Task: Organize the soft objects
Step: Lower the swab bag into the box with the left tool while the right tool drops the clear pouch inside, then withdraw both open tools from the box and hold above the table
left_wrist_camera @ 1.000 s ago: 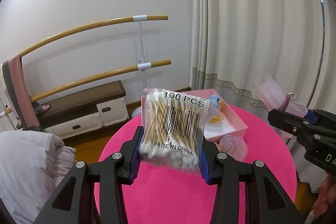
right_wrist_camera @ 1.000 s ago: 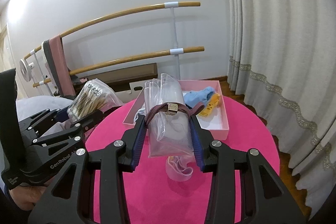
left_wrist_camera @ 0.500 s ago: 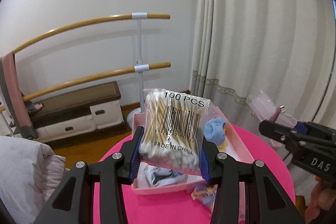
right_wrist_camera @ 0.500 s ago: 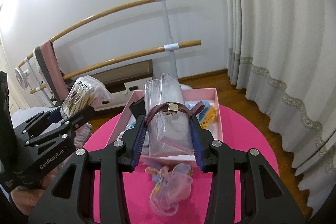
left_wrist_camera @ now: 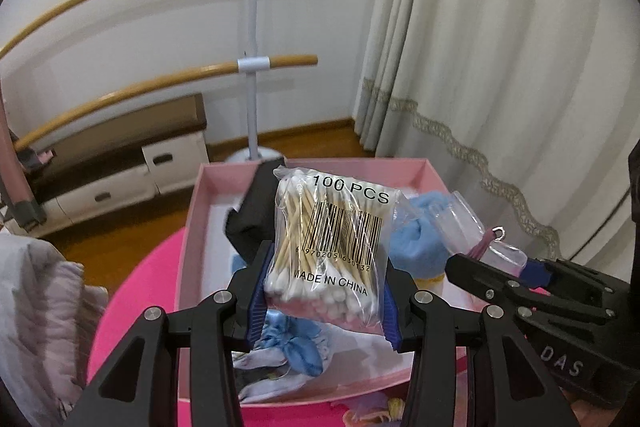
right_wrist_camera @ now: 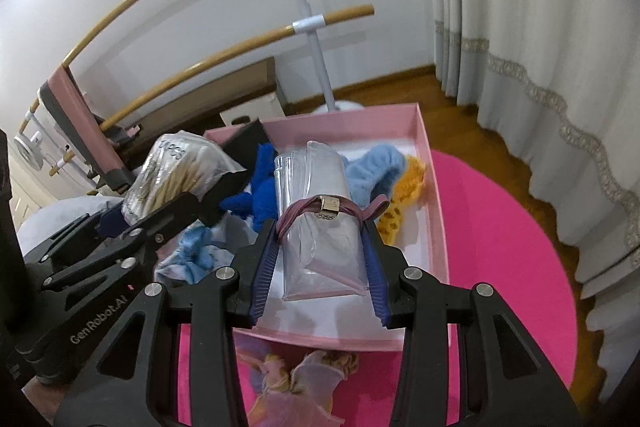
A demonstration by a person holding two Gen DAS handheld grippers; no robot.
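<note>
My left gripper point(left_wrist_camera: 322, 291) is shut on a clear bag of cotton swabs point(left_wrist_camera: 330, 247) marked "100 PCS" and holds it above the pink box point(left_wrist_camera: 188, 235). My right gripper point(right_wrist_camera: 322, 263) is shut on a clear plastic pouch point(right_wrist_camera: 320, 227) with a mauve hair tie around it, also over the pink box point(right_wrist_camera: 434, 203). The box holds a light blue cloth point(right_wrist_camera: 372, 171), an orange knit piece point(right_wrist_camera: 404, 195), a dark blue cloth point(right_wrist_camera: 260, 187) and a black item point(left_wrist_camera: 254, 211). The swab bag also shows at the left of the right wrist view point(right_wrist_camera: 176, 175).
The box sits on a round pink table point(right_wrist_camera: 500, 239). A pastel organza scrunchie point(right_wrist_camera: 296, 383) lies on the table in front of the box. White curtains point(left_wrist_camera: 500, 47) hang at the right. Wooden ballet bars point(left_wrist_camera: 160, 83) and a low cabinet point(left_wrist_camera: 120, 155) stand behind.
Both grippers have moved forward and down, from above the near table to over the pink box. Each still holds its bag.
</note>
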